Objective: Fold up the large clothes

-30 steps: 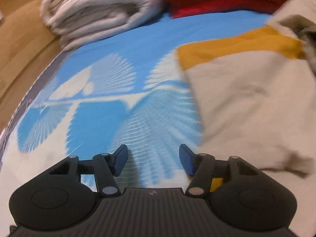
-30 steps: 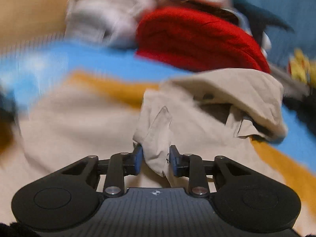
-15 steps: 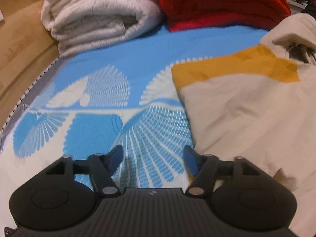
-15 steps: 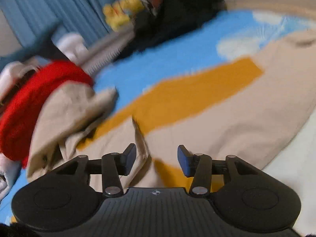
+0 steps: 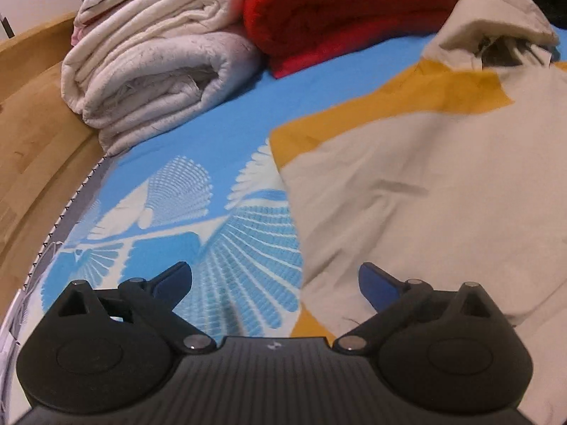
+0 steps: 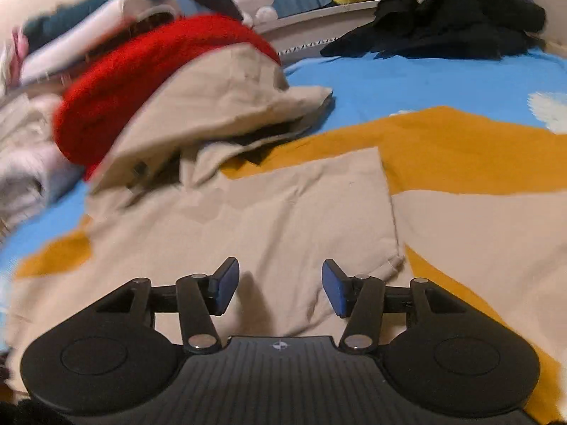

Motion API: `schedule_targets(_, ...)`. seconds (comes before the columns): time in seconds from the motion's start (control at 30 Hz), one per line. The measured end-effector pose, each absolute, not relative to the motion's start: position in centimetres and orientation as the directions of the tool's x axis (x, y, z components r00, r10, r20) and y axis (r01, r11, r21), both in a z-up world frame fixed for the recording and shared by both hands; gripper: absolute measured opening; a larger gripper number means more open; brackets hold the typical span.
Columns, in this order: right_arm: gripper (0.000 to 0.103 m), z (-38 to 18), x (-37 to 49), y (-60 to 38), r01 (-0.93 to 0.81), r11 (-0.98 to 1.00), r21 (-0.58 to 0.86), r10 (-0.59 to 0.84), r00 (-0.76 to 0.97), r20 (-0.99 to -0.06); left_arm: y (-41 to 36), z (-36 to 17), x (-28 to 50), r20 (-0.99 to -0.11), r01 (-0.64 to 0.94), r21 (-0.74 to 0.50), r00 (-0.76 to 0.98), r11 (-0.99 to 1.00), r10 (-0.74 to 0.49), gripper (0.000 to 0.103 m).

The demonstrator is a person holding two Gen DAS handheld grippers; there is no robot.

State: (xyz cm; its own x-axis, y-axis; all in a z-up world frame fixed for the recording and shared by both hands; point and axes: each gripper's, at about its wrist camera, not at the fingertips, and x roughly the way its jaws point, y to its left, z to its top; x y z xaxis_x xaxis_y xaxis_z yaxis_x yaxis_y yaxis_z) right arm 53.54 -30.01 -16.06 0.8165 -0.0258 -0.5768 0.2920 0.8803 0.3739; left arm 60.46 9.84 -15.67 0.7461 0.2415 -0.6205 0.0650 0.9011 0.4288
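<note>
The left gripper (image 5: 274, 285) is seen with its jaws spread wide and nothing held between them, the blue pads (image 5: 374, 285) hovering over the edge where a beige and mustard hoodie (image 5: 425, 184) meets the blue patterned bedsheet (image 5: 198, 191). The hoodie is laid out flat across the right side, its hood (image 5: 496, 17) bunched up at the far end. A rolled white blanket (image 5: 156, 81) and a folded red blanket (image 5: 340, 10) are stacked side by side at the far edge of the bed. A wooden bed frame (image 5: 32, 134) is visible along the left.
</note>
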Motion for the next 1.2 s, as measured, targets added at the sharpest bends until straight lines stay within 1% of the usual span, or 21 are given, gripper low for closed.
schedule_targets(0.03,0.063,-15.1,52.3,-30.6,0.289,0.870,0.399,-0.016,0.826,-0.564,10.0,-14.6,60.1,-0.606,0.045,0.419,0.758,0.907,0.242,0.102)
schedule_targets(0.1,0.067,-13.1,49.0,-31.5,0.284,0.870,0.402,-0.026,0.842,-0.539,10.1,-12.3,59.1,-0.577,0.012,0.395,0.781,0.919,0.238,0.103)
schedule_targets(0.2,0.070,-9.7,43.2,-32.8,0.289,0.888,0.358,-0.073,0.856,-0.512,9.3,-8.6,56.4,-0.538,-0.002,0.364,0.816,0.931,0.212,0.103)
schedule_targets(0.3,0.079,-7.6,36.8,-33.9,0.307,0.895,0.324,-0.123,0.868,-0.481,8.2,-5.6,52.3,-0.510,-0.019,0.341,0.836,0.940,0.202,0.103)
schedule_targets(0.33,0.085,-7.2,34.7,-34.0,0.311,0.894,0.322,-0.136,0.874,-0.467,8.0,-4.8,50.6,-0.514,-0.017,0.323,0.836,0.946,0.191,0.103)
schedule_targets(0.37,0.087,-7.2,32.3,-34.2,0.317,0.893,0.318,-0.148,0.877,-0.457,7.9,-4.2,48.8,-0.519,-0.017,0.302,0.836,0.953,0.179,0.103)
schedule_targets(0.5,0.091,-9.0,24.5,-33.6,0.313,0.894,0.322,-0.156,0.888,-0.432,7.8,-3.6,41.3,-0.543,-0.070,0.232,0.818,0.970,0.188,0.103)
schedule_targets(0.53,0.091,-9.6,23.6,-33.4,0.313,0.892,0.327,-0.145,0.882,-0.448,7.9,-3.8,39.4,-0.556,-0.085,0.212,0.809,0.974,0.191,0.103)
schedule_targets(0.6,0.091,-9.7,23.3,-33.2,0.303,0.886,0.352,-0.101,0.866,-0.490,8.2,-4.7,36.1,-0.577,-0.117,0.174,0.793,0.978,0.198,0.103)
schedule_targets(0.67,0.091,-9.6,22.8,-33.1,0.272,0.881,0.386,-0.068,0.881,-0.468,8.6,-6.2,33.5,-0.596,-0.152,0.167,0.771,0.974,0.222,0.103)
schedule_targets(0.77,0.092,-9.9,22.6,-32.8,0.282,0.888,0.364,-0.091,0.883,-0.461,8.8,-7.9,31.9,-0.660,-0.164,0.168,0.714,0.972,0.234,0.103)
schedule_targets(0.83,0.092,-10.4,22.8,-32.5,0.272,0.893,0.358,-0.082,0.882,-0.465,8.9,-8.1,31.2,-0.655,-0.161,0.159,0.721,0.974,0.226,0.103)
schedule_targets(0.9,0.091,-10.7,22.7,-32.0,0.264,0.908,0.324,-0.086,0.877,-0.473,8.6,-8.1,30.7,-0.624,-0.177,0.201,0.735,0.963,0.265,0.103)
schedule_targets(0.97,0.091,-10.9,22.9,-31.4,0.250,0.926,0.283,-0.088,0.872,-0.482,8.7,-8.0,30.7,-0.615,-0.183,0.211,0.739,0.960,0.275,0.103)
schedule_targets(1.07,0.092,-11.0,22.9,-30.9,0.245,0.935,0.258,-0.094,0.870,-0.484,8.9,-7.9,31.6,-0.644,-0.184,0.166,0.723,0.969,0.248,0.103)
schedule_targets(1.2,0.091,-11.1,23.4,-31.1,0.244,0.925,0.293,-0.075,0.871,-0.486,8.5,-8.0,33.1,-0.667,-0.180,0.150,0.707,0.972,0.234,0.103)
